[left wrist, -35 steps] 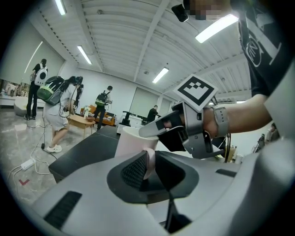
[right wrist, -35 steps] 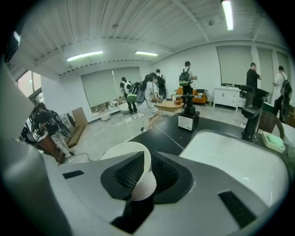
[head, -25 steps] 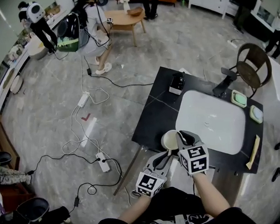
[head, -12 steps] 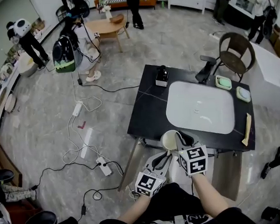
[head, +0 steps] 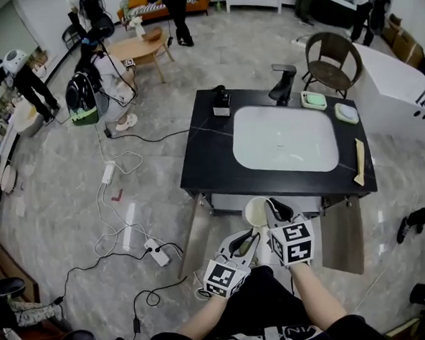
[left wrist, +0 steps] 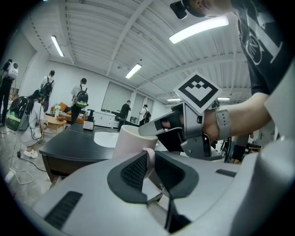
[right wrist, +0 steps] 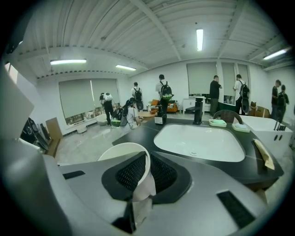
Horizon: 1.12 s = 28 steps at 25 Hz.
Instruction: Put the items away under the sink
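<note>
A white mug [head: 258, 213] hangs in front of the black sink counter [head: 205, 166], held by both grippers. My left gripper [head: 251, 241] is shut on its pale pink handle [left wrist: 148, 156], with the mug's body [left wrist: 131, 140] just beyond the jaws. My right gripper [head: 276, 211] is shut on the mug's rim [right wrist: 120, 148], one finger inside and one outside; its midpoint in its own view is [right wrist: 146, 173]. The right gripper [left wrist: 161, 126] also shows in the left gripper view, clamped over the mug's top. The white basin [head: 284, 140] lies beyond.
On the counter stand a black faucet [head: 282, 79], a black dispenser [head: 221, 100], two green soap dishes [head: 314, 100] and a yellow strip [head: 360, 162]. A grey panel [head: 342, 237] hangs at the counter's front right. Cables and a power strip [head: 156, 252] lie left. A chair [head: 331, 58] and people are behind.
Both grippers with the mug have drawn back from above the counter's front edge to the space in front of it. The counter now sits farther up the head view.
</note>
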Motion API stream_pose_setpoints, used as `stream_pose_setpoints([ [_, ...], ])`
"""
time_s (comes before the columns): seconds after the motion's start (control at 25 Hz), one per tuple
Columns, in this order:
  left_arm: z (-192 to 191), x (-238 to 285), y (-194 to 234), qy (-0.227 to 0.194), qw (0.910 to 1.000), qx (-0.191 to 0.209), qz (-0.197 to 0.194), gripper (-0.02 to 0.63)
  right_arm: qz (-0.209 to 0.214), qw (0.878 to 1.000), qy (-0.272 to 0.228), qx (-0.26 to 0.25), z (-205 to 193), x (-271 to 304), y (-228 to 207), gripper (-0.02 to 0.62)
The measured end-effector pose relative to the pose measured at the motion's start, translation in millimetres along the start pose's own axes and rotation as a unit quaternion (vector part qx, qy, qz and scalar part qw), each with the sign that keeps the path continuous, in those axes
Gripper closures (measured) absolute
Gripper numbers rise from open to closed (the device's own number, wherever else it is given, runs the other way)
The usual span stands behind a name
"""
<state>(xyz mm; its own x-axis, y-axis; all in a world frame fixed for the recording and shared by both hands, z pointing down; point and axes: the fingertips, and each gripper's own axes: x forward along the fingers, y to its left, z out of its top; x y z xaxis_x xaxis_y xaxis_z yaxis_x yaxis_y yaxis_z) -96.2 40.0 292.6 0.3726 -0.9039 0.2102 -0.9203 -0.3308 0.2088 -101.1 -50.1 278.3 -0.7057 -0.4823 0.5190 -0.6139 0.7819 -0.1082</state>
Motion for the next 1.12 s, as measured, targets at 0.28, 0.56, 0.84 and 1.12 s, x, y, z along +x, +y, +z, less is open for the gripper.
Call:
stream_pose_setpoints([
  [0.28, -14.7, -4.2, -40.7, 0.011, 0.9990, 0.010, -0.042, 0.551, -0.029, 0.999, -0.007, 0.023, -28.2, -39.3, -11.3, 0.543],
  [0.56, -23.2, 4.9, -80.6, 0.023, 0.9969, 0.026, -0.071, 0.551, -0.046, 0.998, -0.012, 0.046, -50.9, -74.3, -34.3, 0.543],
  [0.84, -35.8, 15.7, -124.2, 0.030, 0.9969, 0.016, -0.071, 0.551, -0.035, 0.997, -0.016, 0.059, -72.8, -109.2, -56.0, 0.543],
  [1.12, -67.0, 28.8, -170.8, 0.040, 0.9957, 0.014, -0.083, 0.551, -0.030, 0.997, -0.011, 0.064, -115.9, -138.2, -80.4, 0.543],
])
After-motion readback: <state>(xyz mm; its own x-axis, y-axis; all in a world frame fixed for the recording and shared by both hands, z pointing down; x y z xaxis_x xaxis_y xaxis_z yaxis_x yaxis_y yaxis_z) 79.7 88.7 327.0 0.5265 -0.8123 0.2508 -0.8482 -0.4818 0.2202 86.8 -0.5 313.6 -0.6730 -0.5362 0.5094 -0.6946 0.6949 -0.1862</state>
